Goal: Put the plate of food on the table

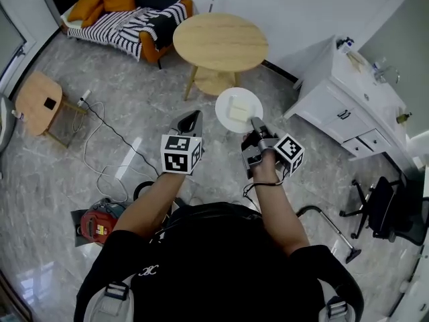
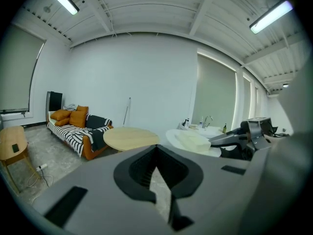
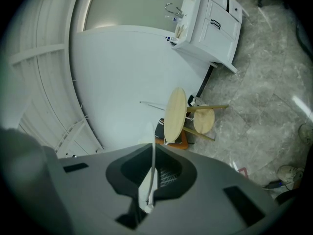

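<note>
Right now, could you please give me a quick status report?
Right gripper shut on plate rim, food aboard. Left gripper shut, empty. Plate held short of round table. Tabletop bare, nothing in the way.

White plate point(image 1: 223, 106), pale food point(image 1: 238, 111), aloft beside round wooden table point(image 1: 220, 41)

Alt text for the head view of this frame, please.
Seen from above, a person's right gripper grips the rim of a white plate carrying pale food, held over the marble floor short of a round wooden table. The left gripper is shut and empty beside it.
</note>
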{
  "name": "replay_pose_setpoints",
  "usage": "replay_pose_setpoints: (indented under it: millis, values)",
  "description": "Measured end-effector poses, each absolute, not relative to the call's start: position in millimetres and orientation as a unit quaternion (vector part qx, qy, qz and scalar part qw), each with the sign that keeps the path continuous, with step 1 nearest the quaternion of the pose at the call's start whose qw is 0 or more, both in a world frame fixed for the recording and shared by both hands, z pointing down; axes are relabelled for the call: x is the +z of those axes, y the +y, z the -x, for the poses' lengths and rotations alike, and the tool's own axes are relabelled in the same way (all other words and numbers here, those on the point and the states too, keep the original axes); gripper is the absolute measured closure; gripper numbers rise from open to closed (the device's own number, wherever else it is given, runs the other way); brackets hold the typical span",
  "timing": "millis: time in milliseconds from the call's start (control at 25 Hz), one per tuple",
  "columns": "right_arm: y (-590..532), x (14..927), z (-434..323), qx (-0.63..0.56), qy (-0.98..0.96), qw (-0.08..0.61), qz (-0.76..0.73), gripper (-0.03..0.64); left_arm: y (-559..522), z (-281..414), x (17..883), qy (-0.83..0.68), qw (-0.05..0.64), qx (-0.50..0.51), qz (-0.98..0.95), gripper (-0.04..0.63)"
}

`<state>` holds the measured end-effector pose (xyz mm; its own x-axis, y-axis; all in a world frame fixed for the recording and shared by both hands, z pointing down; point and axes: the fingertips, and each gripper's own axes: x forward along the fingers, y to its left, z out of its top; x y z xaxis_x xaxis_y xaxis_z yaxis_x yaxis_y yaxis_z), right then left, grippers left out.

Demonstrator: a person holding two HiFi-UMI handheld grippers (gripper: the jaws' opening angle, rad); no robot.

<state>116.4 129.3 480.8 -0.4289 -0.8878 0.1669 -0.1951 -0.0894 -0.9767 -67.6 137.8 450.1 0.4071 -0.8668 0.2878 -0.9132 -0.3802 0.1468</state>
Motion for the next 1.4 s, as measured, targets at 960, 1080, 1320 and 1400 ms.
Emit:
replay_pose_setpoints:
  millis: [960, 1080, 1320, 1400]
  values:
    - [74.4, 486.4, -131.4, -0.577, 0.589, 0.341, 0.452, 0.598, 77.5, 60.1, 463.7, -0.499, 0.125, 0.112, -0.850, 0.588]
    - [48.2, 483.8, -132.8, -0.575, 0.595, 0.339, 0.448, 0.598, 55.8, 58.5, 462.5, -0.501, 0.121, 0.114, -0.849, 0.588]
    - [9.8, 490.7, -139.6, -0.578, 0.598, 0.332, 0.446, 0.598, 15.8, 54.2, 472.2, -0.503, 0.131, 0.119, -0.846, 0.588]
    - [0.8, 494.6, -141.5, -0.580, 0.599, 0.329, 0.444, 0.598, 5.1, 51.5, 478.0, -0.501, 0.137, 0.121, -0.846, 0.588]
